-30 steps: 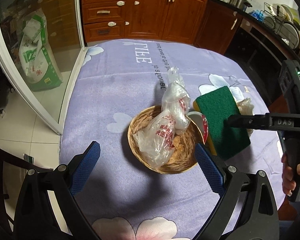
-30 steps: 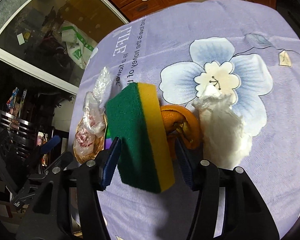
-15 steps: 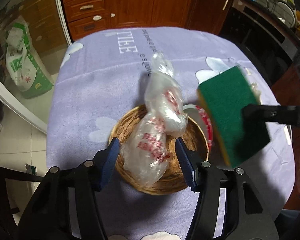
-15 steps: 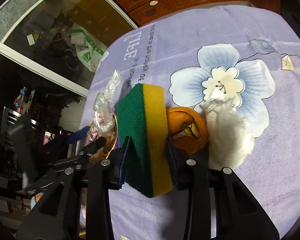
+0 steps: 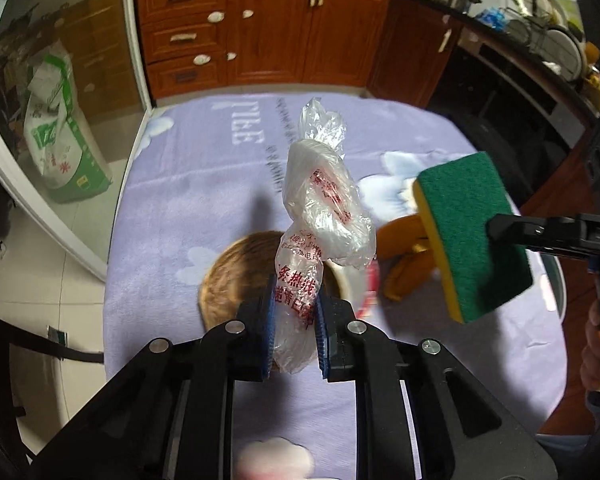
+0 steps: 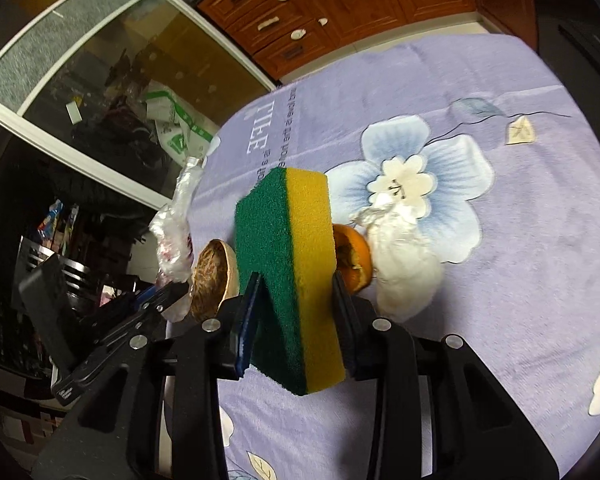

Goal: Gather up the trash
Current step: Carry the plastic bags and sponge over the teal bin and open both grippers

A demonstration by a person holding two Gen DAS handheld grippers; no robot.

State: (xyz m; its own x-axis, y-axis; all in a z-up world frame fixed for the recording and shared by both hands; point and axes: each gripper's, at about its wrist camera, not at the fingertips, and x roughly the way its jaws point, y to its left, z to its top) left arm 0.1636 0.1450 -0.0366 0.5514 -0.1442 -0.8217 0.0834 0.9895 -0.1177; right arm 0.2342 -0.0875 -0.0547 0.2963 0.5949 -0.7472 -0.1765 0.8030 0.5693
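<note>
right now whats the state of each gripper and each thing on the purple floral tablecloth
left gripper: jaws just closed, shut on the clear plastic bag with red print, lifted off the basket
right gripper: shut on the green and yellow sponge, held above the cloth
round woven basket: on the cloth, beneath the bag
orange peel: lying on the cloth
crumpled white tissue: lying beside the peel

Black jaws; blue ribbed pads (image 5: 269,322)
</note>
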